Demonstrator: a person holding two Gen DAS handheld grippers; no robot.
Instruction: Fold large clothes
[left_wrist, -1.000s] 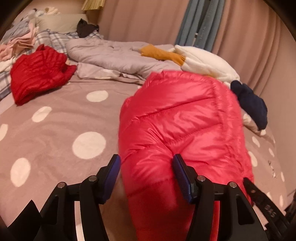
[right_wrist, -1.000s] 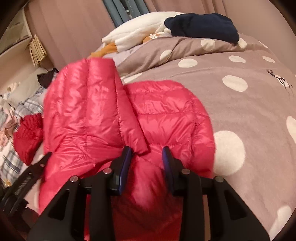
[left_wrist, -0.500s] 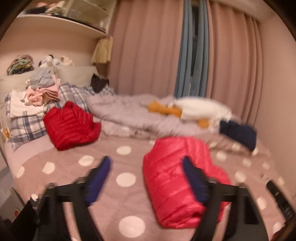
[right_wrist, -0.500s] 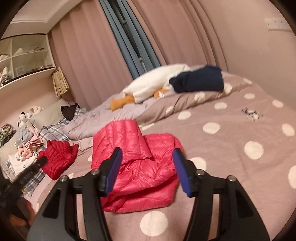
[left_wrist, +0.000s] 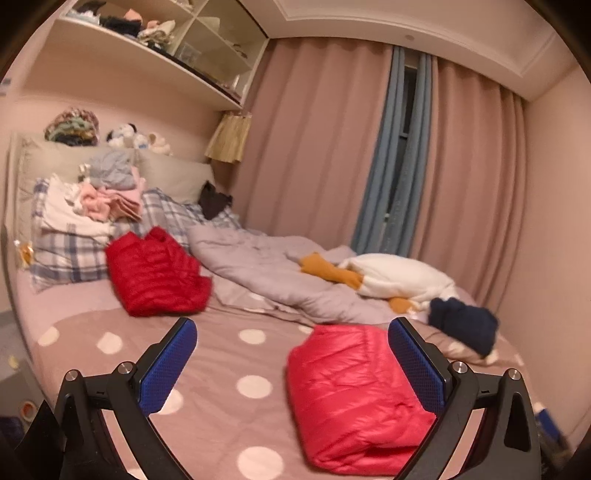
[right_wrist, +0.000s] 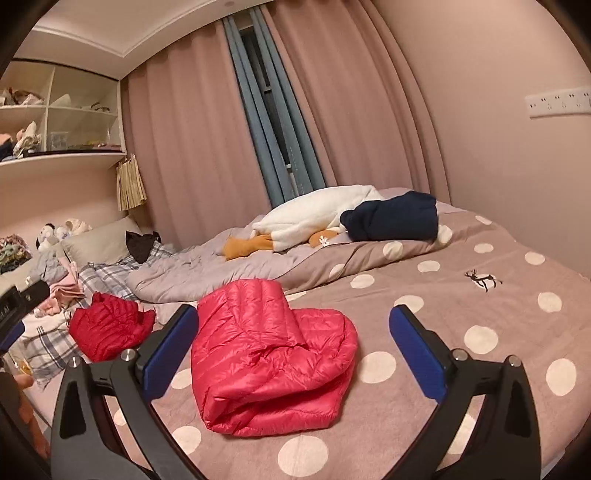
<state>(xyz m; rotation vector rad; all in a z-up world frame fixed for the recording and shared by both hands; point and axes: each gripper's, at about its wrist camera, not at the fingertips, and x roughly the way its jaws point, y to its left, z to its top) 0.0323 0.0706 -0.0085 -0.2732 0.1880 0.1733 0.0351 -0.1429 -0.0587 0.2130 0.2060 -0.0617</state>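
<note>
Since a second ago both grippers have let go of the bright pink quilted down jacket and drawn up and back from it, so the room now fills each view. The left gripper and right gripper both hang with their blue-padded jaws spread wide, pinching nothing. The jacket lies folded in a plump bundle on the mauve bedspread with cream polka dots, lower centre of the right view, lower right of the left view. The fold looks complete but puffy; slick nylon over springy down tends to slide open, so a good finish is probably to press the top layer flat and square the loose flap along the near edge before leaving it. A darker red quilted jacket sits crumpled at centre left, against the blue plaid pillows. Behind it lie a rumpled grey duvet, a soft white goose plush with orange feet and a navy knit garment.
</note>
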